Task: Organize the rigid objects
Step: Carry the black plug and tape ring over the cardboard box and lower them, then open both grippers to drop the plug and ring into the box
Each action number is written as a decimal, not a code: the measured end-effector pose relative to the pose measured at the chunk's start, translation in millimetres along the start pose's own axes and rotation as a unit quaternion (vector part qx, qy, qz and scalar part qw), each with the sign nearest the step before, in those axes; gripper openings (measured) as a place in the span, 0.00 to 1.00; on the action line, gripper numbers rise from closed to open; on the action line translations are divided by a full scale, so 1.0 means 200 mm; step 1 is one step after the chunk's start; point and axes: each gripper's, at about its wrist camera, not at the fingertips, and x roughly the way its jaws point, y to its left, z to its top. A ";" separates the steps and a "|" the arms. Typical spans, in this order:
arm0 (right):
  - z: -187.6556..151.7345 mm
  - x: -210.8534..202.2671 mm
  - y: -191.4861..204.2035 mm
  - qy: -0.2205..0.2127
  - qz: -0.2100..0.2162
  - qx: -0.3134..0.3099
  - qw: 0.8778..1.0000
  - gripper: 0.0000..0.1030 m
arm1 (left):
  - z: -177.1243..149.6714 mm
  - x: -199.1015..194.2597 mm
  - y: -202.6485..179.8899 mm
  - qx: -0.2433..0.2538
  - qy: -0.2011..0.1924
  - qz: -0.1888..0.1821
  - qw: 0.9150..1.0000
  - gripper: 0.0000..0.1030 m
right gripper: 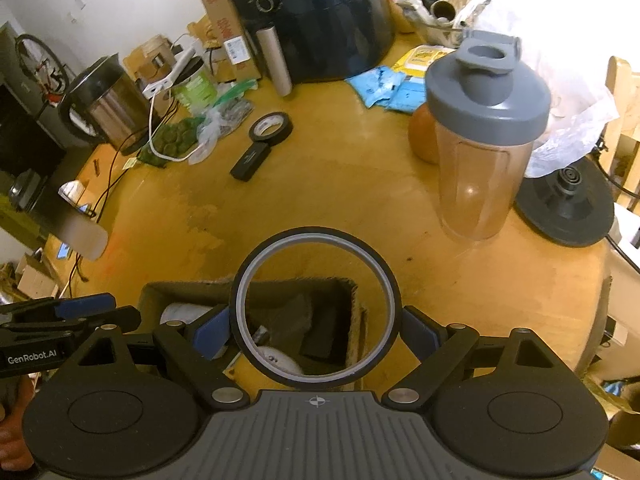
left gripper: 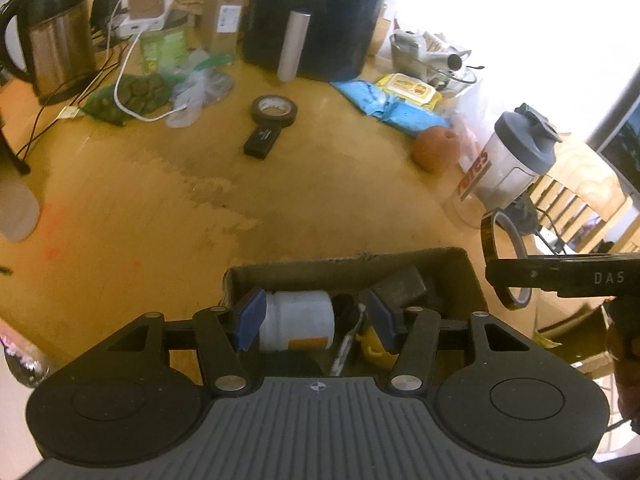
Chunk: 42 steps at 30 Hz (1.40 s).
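Observation:
An open cardboard box (left gripper: 468,276) stands at the near edge of the wooden table. A white jar (left gripper: 298,320) lies on its side in it, beside a dark block (left gripper: 400,286) and a yellow item (left gripper: 372,346). My left gripper (left gripper: 316,322) hangs over the box, open, its blue pads on either side of the jar without pressing it. My right gripper (right gripper: 316,332) is shut on a thin dark tape ring (right gripper: 316,236) and holds it upright just above the box (right gripper: 180,292). In the left wrist view the ring (left gripper: 489,236) shows edge-on at the right.
On the table lie a black tape roll (left gripper: 274,110) and a small black case (left gripper: 262,142). A shaker bottle (right gripper: 484,140), an orange (left gripper: 434,148) and a round black base (right gripper: 564,204) stand to the right. A kettle (left gripper: 52,40), cables, bags and a black air fryer (left gripper: 320,12) line the back.

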 end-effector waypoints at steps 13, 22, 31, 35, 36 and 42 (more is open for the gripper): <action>-0.01 0.02 0.18 0.011 0.034 -0.057 0.998 0.88 | -0.11 -0.08 0.05 -0.032 0.000 0.016 0.999 0.54; -0.04 0.09 0.33 0.049 0.037 -0.112 0.992 0.99 | -0.18 -0.14 0.12 -0.063 -0.004 0.033 0.997 0.54; -0.09 0.16 0.36 0.092 0.034 -0.121 0.988 1.00 | -0.20 -0.15 0.13 -0.071 -0.002 0.038 0.997 0.54; -0.09 0.16 0.35 0.097 0.033 -0.117 0.988 1.00 | -0.19 -0.13 0.13 -0.066 -0.001 0.036 0.997 0.54; -0.09 0.16 0.34 0.097 0.032 -0.115 0.988 1.00 | -0.19 -0.13 0.12 -0.064 -0.001 0.036 0.997 0.54; -0.08 0.16 0.31 0.091 0.024 -0.100 0.990 1.00 | -0.15 -0.10 0.10 -0.050 0.003 0.032 0.998 0.54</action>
